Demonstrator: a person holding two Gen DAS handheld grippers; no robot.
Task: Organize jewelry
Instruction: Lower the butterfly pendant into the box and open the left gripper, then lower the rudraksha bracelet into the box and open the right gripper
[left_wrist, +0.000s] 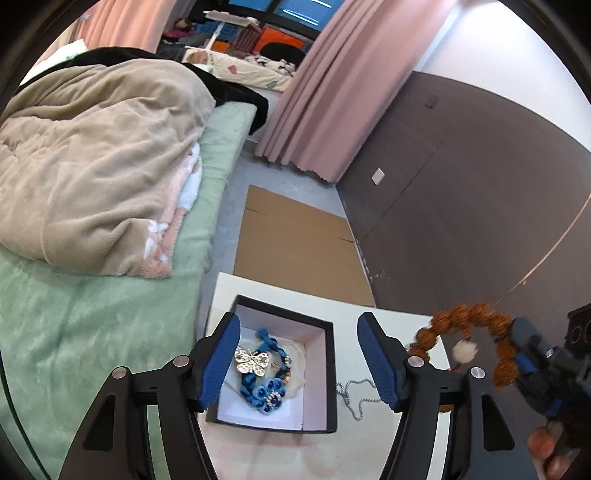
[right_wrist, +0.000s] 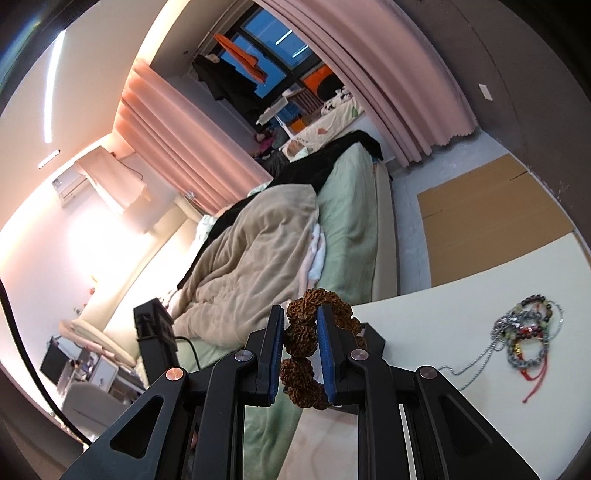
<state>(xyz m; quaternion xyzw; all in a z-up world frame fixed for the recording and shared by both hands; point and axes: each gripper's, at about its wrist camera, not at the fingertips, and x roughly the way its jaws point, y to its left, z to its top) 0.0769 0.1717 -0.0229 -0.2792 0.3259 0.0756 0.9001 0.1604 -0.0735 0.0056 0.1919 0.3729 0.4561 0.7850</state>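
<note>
In the left wrist view, a black box (left_wrist: 332, 373) with a white lining stands on the white table (left_wrist: 369, 454). Inside it lie a blue flower bracelet (left_wrist: 267, 397) and a silver butterfly brooch (left_wrist: 253, 362). My left gripper (left_wrist: 297, 317) hovers open above the box with nothing between its fingers. A brown bracelet of rough beads (right_wrist: 301, 354) hangs between the pads of my right gripper (right_wrist: 301, 310), which is shut on it. In the left wrist view the same bracelet (left_wrist: 476, 325) and the right gripper (left_wrist: 524, 354) sit in the air to the right of the box.
A silver chain (left_wrist: 354, 400) lies on the table just right of the box. A pile of bead bracelets and chains (right_wrist: 528, 332) rests further along the table. A bed with a green sheet (left_wrist: 74, 332) and a beige blanket (left_wrist: 92, 155) borders the table's left edge. Cardboard (left_wrist: 295, 240) covers the floor beyond.
</note>
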